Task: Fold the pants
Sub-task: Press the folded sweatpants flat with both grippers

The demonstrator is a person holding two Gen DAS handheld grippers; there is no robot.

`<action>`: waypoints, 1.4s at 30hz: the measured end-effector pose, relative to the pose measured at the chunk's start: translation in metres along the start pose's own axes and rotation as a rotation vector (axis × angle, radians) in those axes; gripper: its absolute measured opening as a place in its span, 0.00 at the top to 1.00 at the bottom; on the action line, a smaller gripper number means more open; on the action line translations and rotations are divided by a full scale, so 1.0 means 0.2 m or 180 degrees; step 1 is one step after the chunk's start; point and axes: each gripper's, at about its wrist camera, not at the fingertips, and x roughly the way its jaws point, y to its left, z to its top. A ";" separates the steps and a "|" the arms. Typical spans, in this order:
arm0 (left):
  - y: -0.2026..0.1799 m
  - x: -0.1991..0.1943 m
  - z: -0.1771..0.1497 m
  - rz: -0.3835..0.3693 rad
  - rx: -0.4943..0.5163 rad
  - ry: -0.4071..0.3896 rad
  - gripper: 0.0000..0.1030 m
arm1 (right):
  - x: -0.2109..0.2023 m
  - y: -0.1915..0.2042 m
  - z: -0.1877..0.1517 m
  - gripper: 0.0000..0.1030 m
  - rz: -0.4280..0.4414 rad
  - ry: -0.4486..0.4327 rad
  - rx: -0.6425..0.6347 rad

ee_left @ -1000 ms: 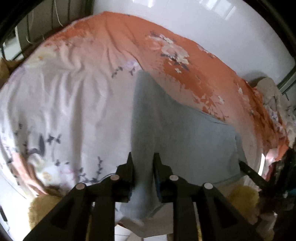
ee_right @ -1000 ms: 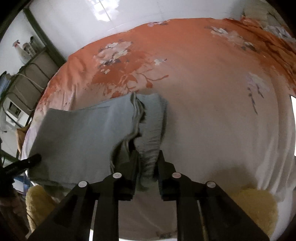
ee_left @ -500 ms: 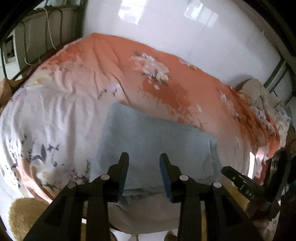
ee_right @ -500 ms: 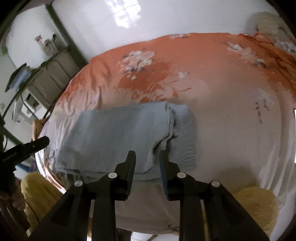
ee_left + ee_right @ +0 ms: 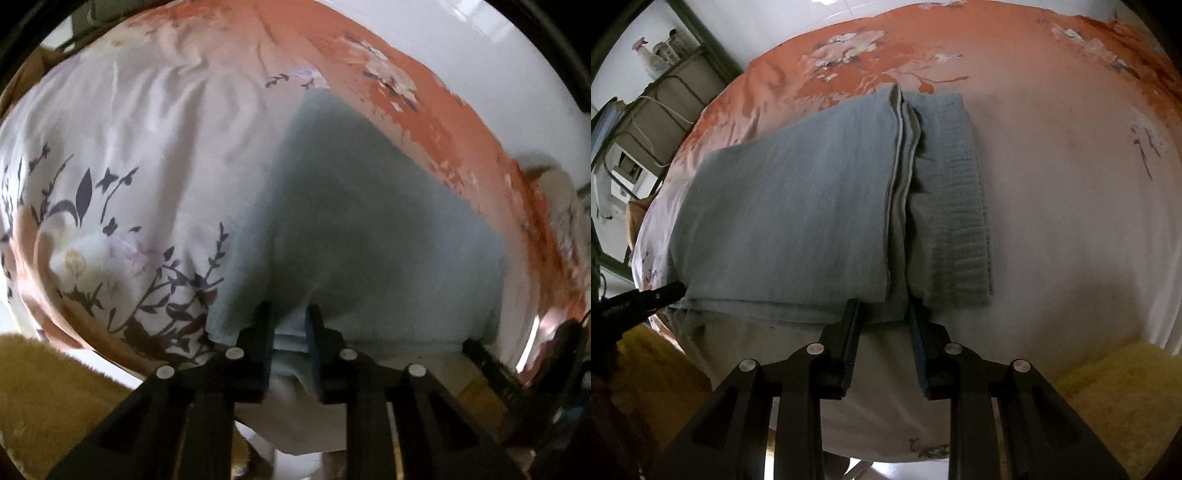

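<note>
Grey-blue pants point(image 5: 798, 206) lie folded on the bed, their ribbed waistband point(image 5: 953, 192) at the right. In the left wrist view the pants point(image 5: 369, 236) fill the middle, blurred. My left gripper point(image 5: 289, 314) is open, its fingers either side of the pants' near edge. My right gripper point(image 5: 882, 308) is open, its fingertips at the near edge of the pants by the hems. The left gripper's finger point(image 5: 646, 297) shows at the pants' left end in the right wrist view.
The bed has an orange and white floral sheet point(image 5: 1071, 166). A yellow rug point(image 5: 1108, 398) lies on the floor by the bed's near edge. A metal rack point(image 5: 653, 110) with bottles stands at the far left by a white tiled wall.
One second ago both grippers were shut on the pants. They opened and drew back. Now both have come down close to the near edge, with the jaws open.
</note>
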 end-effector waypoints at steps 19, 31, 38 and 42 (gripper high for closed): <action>-0.03 0.01 0.06 0.0239 0.0343 -0.0235 0.76 | 0.06 -0.02 0.14 0.74 0.0062 -0.0251 0.0014; 0.05 -0.02 0.03 -0.0058 0.0070 -0.0162 0.76 | -0.09 0.13 0.30 0.74 -0.0103 -0.0450 -0.0260; 0.03 -0.01 0.02 -0.0033 0.0235 -0.0179 0.76 | 0.18 0.00 0.47 0.74 -0.0268 -0.0153 -0.0062; 0.05 0.00 0.03 -0.0097 0.0164 -0.0161 0.76 | 0.18 -0.01 0.47 0.73 -0.0233 -0.0183 -0.0096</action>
